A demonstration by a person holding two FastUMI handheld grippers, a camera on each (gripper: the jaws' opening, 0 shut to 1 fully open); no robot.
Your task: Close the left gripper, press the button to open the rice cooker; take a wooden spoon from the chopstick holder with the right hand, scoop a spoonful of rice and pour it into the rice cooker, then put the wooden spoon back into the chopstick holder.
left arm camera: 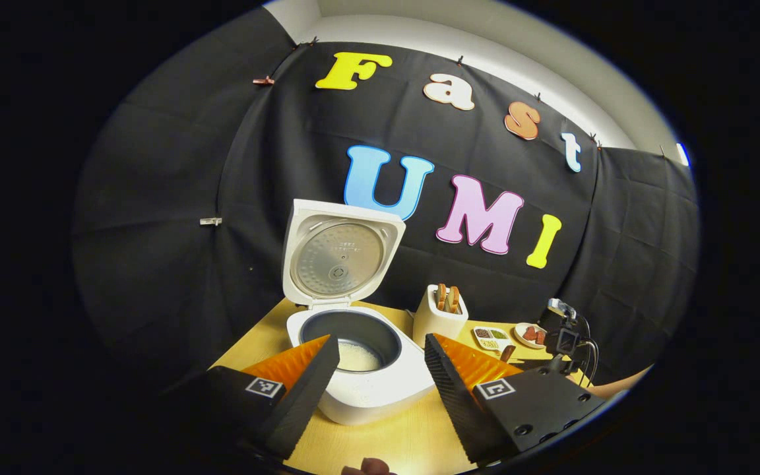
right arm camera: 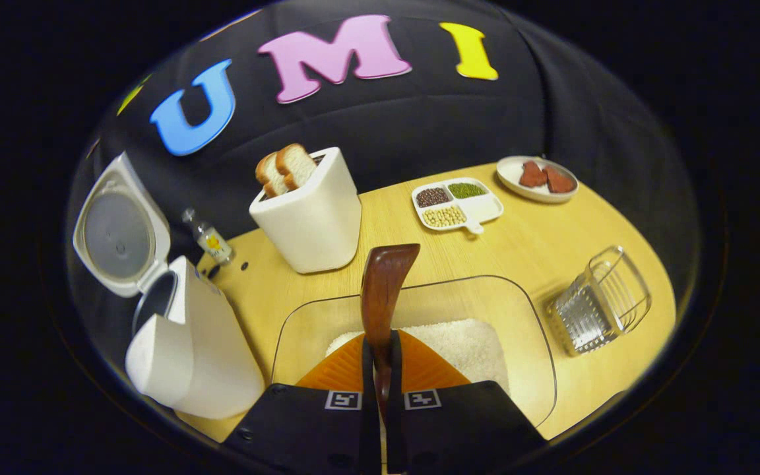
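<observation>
The white rice cooker (left arm camera: 360, 389) stands open, its lid (left arm camera: 337, 254) raised upright, with something pale low in the dark pot (left arm camera: 357, 356). My left gripper (left arm camera: 378, 343) is open just in front of it, one finger on each side of the pot, touching nothing. My right gripper (right arm camera: 380, 342) is shut on the handle of a dark wooden spoon (right arm camera: 383, 280), which points up and forward over a clear tub of white rice (right arm camera: 466, 343). The open cooker (right arm camera: 185, 356) is to its left. A clear ribbed holder (right arm camera: 601, 300) stands tilted at the right.
A white toaster with bread slices (right arm camera: 311, 214) stands behind the tub. A small bottle (right arm camera: 208, 241) is beside the cooker. A divided dish of beans (right arm camera: 456, 204) and a plate with red pieces (right arm camera: 538, 178) sit at the back of the wooden table (right arm camera: 538, 251).
</observation>
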